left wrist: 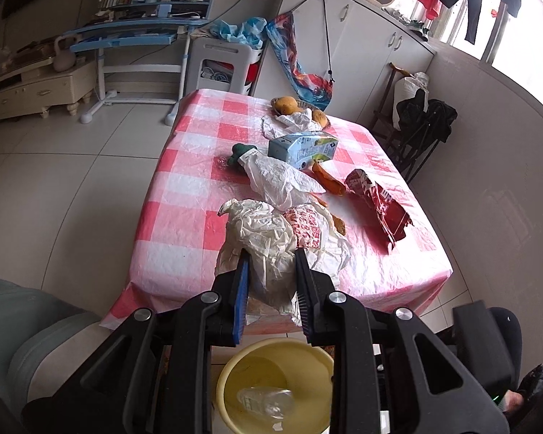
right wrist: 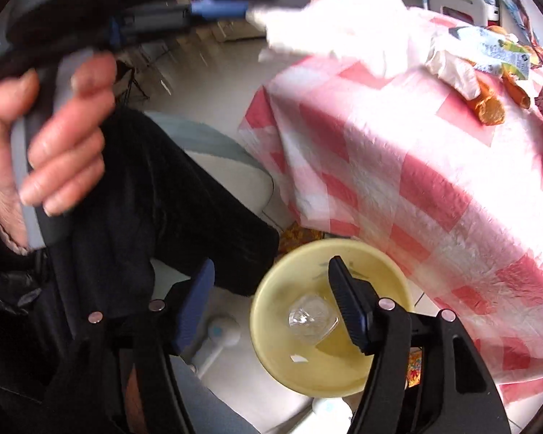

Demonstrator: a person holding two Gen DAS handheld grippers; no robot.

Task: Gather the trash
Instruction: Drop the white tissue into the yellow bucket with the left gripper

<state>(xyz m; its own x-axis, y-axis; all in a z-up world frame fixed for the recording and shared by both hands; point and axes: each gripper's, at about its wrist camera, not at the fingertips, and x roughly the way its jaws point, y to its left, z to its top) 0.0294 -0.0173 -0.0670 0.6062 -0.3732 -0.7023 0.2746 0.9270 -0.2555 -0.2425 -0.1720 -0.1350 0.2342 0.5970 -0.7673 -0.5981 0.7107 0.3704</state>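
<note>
My left gripper [left wrist: 271, 256] is shut on a crumpled white paper wrapper [left wrist: 264, 235] at the near edge of the pink checked table [left wrist: 184, 195]; the wrapper also shows in the right wrist view [right wrist: 329, 25]. Below it on the floor stands a yellow basin [left wrist: 231, 372] holding a clear plastic bottle [left wrist: 266, 401]. My right gripper [right wrist: 271, 275] is open and empty, over the basin [right wrist: 268, 311] and bottle [right wrist: 311, 318]. On the table lie a white glove [left wrist: 275, 177], a blue carton [left wrist: 302, 148], orange peels [left wrist: 327, 179] and a red snack bag [left wrist: 378, 202].
Bread pieces [left wrist: 287, 105] and tissue lie at the table's far end. A grey chair [left wrist: 14, 329] stands at the left, a black chair [left wrist: 488, 347] at the right. The person's hand [right wrist: 54, 137] and dark trouser leg [right wrist: 170, 202] are left of the basin.
</note>
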